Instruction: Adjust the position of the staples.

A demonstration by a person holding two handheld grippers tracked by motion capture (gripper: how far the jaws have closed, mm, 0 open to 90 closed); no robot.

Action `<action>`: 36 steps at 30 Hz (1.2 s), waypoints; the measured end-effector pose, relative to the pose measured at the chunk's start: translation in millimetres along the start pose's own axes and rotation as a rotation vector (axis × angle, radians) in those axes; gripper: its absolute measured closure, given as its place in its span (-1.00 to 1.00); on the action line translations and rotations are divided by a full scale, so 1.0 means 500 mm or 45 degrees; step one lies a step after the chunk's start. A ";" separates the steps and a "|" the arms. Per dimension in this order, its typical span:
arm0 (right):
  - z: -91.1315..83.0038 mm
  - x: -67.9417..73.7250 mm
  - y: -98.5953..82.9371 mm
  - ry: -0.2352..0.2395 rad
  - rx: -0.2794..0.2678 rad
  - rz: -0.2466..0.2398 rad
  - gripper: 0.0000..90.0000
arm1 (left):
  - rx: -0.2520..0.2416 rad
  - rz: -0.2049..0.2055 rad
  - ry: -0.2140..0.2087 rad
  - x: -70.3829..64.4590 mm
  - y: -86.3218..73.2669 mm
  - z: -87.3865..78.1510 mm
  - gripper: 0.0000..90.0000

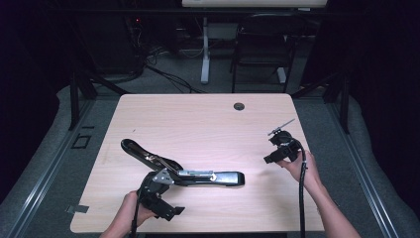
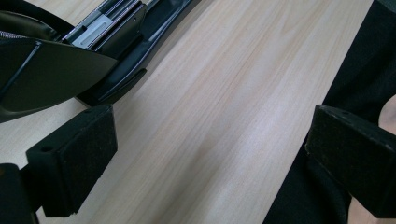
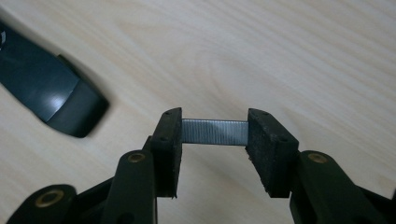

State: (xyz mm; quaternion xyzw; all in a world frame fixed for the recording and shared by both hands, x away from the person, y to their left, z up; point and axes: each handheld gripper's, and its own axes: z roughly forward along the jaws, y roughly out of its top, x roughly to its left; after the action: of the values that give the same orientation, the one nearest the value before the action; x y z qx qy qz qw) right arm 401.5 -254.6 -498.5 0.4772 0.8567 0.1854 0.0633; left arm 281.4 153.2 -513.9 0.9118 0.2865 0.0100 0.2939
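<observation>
My right gripper (image 3: 214, 140) pinches a staple strip (image 3: 214, 132); the open stapler (image 1: 198, 176) lies left, lengthwise; left gripper (image 2: 210, 163) spread beside it.

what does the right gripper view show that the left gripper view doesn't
Right gripper view: the right gripper shut on a strip of staples, with the stapler front end off to one side. Left gripper view: the left gripper with jaws wide open and nothing between them, beside the stapler's opened staple channel. Both show the stapler and the wooden table.
</observation>
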 end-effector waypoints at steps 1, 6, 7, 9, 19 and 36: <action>0.001 0.009 -0.003 0.014 0.006 -0.009 0.26 | 0.000 0.001 0.001 0.000 0.000 0.000 -0.95; 0.009 0.032 -0.016 0.033 0.059 -0.079 0.26 | -0.001 0.002 0.002 0.000 0.000 -0.001 -0.95; 0.014 0.039 -0.020 0.046 0.061 -0.078 0.26 | 0.001 0.003 0.002 -0.001 0.000 0.000 -0.95; 0.019 0.047 -0.024 0.057 0.094 -0.113 0.26 | 0.004 0.007 0.000 -0.001 0.001 0.001 -0.95; 0.054 0.083 -0.047 0.124 0.189 -0.283 0.26 | 0.016 0.009 -0.005 0.001 0.000 0.002 -0.95; 0.048 0.078 -0.058 0.127 0.157 -0.182 -0.28 | 0.026 0.029 -0.018 -0.002 0.002 0.005 -0.95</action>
State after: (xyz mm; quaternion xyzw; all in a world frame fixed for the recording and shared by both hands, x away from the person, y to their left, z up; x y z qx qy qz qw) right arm 364.5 -229.5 -528.8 0.4080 0.9005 0.1507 0.0042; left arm 281.6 150.8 -515.0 0.9181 0.2739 0.0040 0.2865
